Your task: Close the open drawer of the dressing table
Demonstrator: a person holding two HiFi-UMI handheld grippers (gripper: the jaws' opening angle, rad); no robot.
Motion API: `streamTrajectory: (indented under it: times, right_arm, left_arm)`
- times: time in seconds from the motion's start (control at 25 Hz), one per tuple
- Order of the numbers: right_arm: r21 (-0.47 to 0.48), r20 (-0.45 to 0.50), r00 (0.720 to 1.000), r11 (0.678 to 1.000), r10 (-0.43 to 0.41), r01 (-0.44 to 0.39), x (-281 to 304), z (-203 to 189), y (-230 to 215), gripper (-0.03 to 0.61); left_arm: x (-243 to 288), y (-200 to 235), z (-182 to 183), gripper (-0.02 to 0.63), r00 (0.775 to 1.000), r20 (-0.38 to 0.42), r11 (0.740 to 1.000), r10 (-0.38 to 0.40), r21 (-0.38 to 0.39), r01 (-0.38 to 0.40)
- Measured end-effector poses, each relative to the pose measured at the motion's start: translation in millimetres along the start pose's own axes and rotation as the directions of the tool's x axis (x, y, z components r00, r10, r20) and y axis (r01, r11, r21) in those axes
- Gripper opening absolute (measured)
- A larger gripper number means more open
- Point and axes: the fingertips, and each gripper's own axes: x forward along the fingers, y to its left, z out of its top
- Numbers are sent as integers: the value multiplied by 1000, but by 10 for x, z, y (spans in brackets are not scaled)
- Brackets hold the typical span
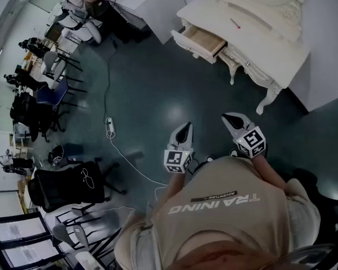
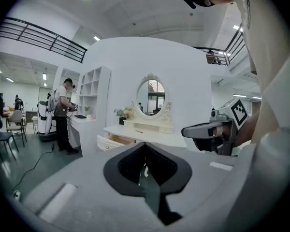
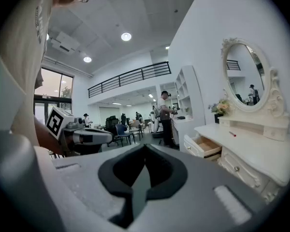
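The white-and-black left gripper (image 1: 184, 129) is hovering over the dark glossy floor (image 1: 152, 89), jaws pressed together on nothing. The matching right gripper (image 1: 232, 118) beside it is likewise pinched empty. Ahead, well apart, the cream carved dressing table's (image 1: 259, 35) wood-lined drawer (image 1: 203, 41) is standing pulled out.

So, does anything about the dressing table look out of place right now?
Yes. One drawer at the left end of the dressing table stands pulled out, its wooden inside showing; the other drawers look shut. A small red item lies loose on the top.
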Motion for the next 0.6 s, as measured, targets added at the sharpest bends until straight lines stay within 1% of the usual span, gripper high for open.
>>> streamTrajectory:
  times: [0.12,0.28,0.4,0.48,0.6]
  right_arm:
    - [-34,-8,1000,999,1,-2,-36,42,125,5]
    - [-45,-7,1000,999,2,-2,-22,53,246,5]
    - [-39,-4,1000,999,-23,23,-27,11,348,5]
    - [-28,2,1000,999,-24,24,-4,-6,463,5]
    - [-35,-17,999,999,-36,36,100,-48,581,5]
  left_arm:
    - [-130,-73,-29,6,1000,-6,1000,-19,0,19]
    - [-243,-23,-57,6,1000,-8,1000,-18,4,18]
    - [-357,41,-108,6,1000,-2,1000,-13,-11,13]
    - [-456,100,-175,6,1000,-10,1000,-16,-27,16]
    - [-545,203,-281,6,999,-31,998,-36,-46,34]
